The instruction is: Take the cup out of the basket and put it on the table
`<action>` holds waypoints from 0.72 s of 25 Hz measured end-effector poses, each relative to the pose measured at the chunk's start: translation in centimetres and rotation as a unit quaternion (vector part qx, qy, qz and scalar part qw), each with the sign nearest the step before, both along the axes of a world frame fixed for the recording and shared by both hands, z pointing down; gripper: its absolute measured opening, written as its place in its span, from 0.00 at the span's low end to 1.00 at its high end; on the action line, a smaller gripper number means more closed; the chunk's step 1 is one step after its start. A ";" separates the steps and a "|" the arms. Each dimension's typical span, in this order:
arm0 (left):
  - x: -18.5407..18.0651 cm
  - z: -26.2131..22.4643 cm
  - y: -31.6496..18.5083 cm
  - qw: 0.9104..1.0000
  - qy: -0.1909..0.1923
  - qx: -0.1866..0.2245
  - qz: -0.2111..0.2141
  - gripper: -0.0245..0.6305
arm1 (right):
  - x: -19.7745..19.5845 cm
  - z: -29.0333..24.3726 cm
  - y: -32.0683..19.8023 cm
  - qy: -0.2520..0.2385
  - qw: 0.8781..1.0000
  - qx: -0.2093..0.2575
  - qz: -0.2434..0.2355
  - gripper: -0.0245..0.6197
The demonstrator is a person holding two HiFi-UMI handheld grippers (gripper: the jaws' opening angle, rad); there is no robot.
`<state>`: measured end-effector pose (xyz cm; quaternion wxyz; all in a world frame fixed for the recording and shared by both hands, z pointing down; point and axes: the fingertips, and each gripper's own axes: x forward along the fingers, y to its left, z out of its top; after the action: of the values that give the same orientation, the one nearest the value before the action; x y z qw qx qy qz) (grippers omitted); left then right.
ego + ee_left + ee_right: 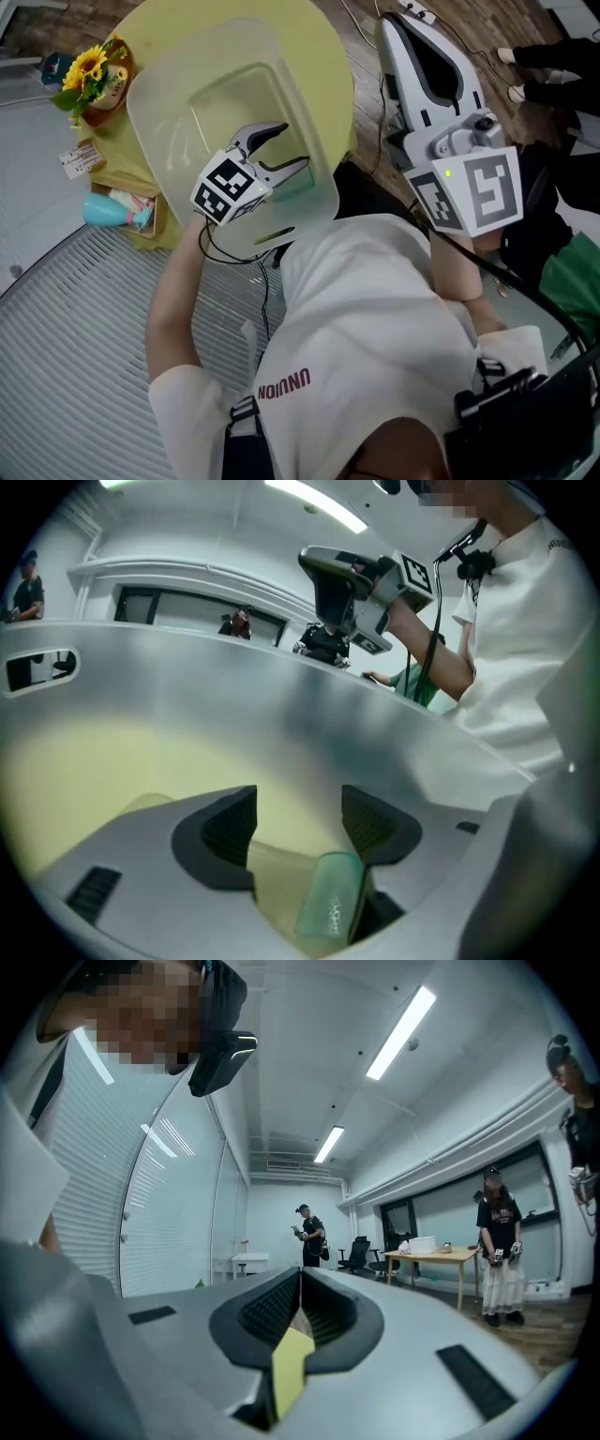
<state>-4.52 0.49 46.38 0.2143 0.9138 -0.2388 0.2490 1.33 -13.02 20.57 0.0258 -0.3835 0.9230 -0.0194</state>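
My left claw gapes wide inside the basket to straddle the cup at 5 o'clock; my right claw idles, closed.

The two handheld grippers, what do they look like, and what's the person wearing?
The left gripper and right gripper both have light grey shells, dark ribbed jaw pads and a cube of black-and-white square markers. A thin black cable trails from the left one. The person wears a white short-sleeved T-shirt with red lettering.
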 end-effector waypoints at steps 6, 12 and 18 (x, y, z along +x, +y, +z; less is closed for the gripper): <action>1.7 1.9 2.2 0.997 -0.025 -0.034 0.065 0.47 | 0.7 0.4 0.1 0.004 1.000 -0.007 0.025 0.07; 2.8 3.6 3.6 0.991 -0.048 -0.068 0.106 0.47 | 1.3 0.7 0.1 0.002 0.999 -0.014 0.039 0.07; 3.1 6.6 5.6 0.978 -0.098 -0.114 0.147 0.47 | 1.8 0.8 0.0 0.002 0.999 -0.018 0.047 0.07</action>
<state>-1.42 6.10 53.02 0.2536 0.8799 -0.0916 0.3913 3.08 -12.99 21.42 0.0177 -0.4267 0.9036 -0.0341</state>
